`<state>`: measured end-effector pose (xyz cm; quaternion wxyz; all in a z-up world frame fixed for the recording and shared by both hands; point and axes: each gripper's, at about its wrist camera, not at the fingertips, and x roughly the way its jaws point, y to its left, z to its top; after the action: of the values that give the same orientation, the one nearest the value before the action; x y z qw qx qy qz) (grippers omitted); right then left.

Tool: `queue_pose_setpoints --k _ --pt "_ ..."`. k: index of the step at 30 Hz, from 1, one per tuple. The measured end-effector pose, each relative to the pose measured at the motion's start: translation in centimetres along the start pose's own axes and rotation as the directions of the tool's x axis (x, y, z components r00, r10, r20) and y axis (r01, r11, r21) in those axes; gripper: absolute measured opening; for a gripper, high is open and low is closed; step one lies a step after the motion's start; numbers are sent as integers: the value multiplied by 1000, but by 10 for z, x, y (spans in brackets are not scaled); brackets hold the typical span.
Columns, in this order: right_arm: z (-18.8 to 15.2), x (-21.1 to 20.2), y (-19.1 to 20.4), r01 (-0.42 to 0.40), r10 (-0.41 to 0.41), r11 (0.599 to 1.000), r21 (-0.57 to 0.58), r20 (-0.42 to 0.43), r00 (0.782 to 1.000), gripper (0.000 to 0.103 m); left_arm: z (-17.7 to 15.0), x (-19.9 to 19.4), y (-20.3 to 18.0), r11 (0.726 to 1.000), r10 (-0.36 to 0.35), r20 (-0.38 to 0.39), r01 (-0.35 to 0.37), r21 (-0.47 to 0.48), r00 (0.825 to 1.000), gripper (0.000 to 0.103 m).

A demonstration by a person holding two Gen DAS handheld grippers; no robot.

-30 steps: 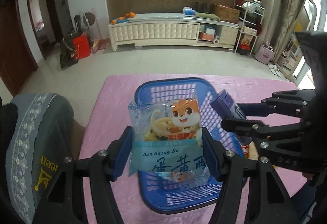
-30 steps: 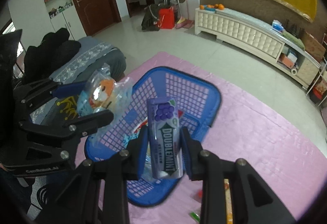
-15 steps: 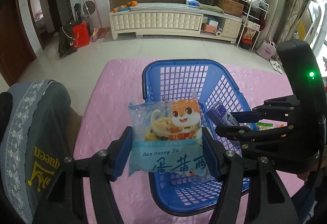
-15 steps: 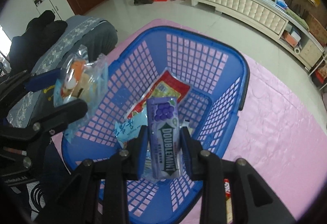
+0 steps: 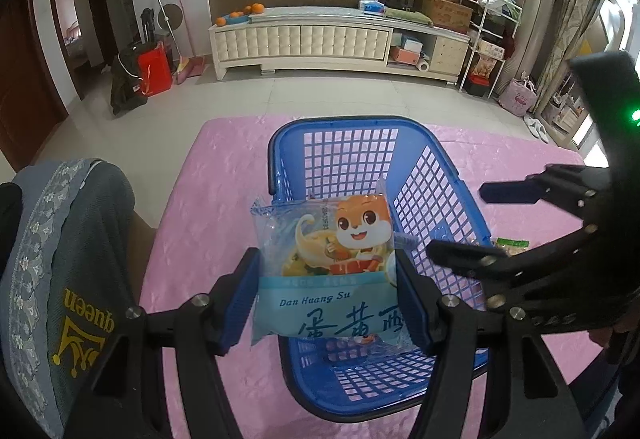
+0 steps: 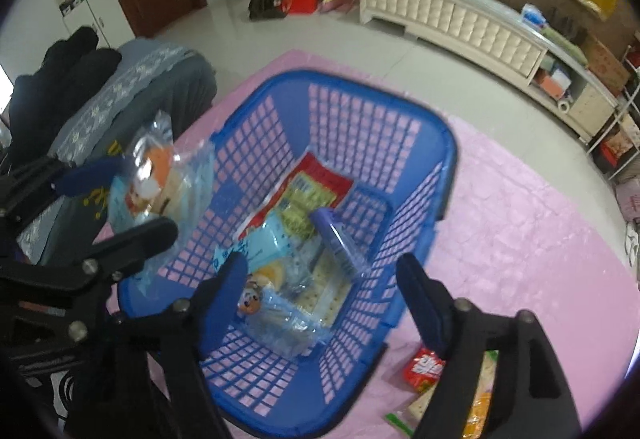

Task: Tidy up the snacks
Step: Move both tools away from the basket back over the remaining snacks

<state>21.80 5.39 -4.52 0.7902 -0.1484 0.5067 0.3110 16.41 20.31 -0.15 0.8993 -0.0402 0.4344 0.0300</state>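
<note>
A blue plastic basket [image 5: 436, 175] stands on the pink tablecloth; it also shows in the right wrist view [image 6: 360, 95]. My left gripper [image 5: 328, 291] is shut on a pale blue Dan Huang Su snack bag [image 5: 332, 271] with an orange cartoon animal, held above the basket's near left part. My right gripper [image 6: 320, 295] is open and empty above the basket. The purple Doublemint gum pack [image 6: 338, 243] lies in the basket on a red snack packet [image 6: 316, 179] and clear blue bags [image 6: 280, 299].
Loose snack packets [image 6: 424, 375] lie on the pink cloth [image 6: 520, 219] right of the basket. A chair with a grey cover [image 5: 60, 259] stands at the table's left. The right gripper's black body [image 5: 560, 239] sits close on the right in the left wrist view.
My right gripper has opened and let go of the gum pack, which now lies in the basket. My left gripper still holds the snack bag over the basket.
</note>
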Motion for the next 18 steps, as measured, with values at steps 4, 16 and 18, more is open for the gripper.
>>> queue_pose_setpoints --k 4,16,18 --pt "1 -9 -16 23 -24 999 42 31 999 84 3 3 -6 1000 -5 1 5 4 1000 62" --pt "-8 1 -65 45 -52 986 161 41 998 85 24 37 -33 998 -24 -27 25 52 999 62" --pt "-8 4 -71 48 -57 984 169 43 997 86 29 46 -37 998 -25 -35 27 60 999 62"
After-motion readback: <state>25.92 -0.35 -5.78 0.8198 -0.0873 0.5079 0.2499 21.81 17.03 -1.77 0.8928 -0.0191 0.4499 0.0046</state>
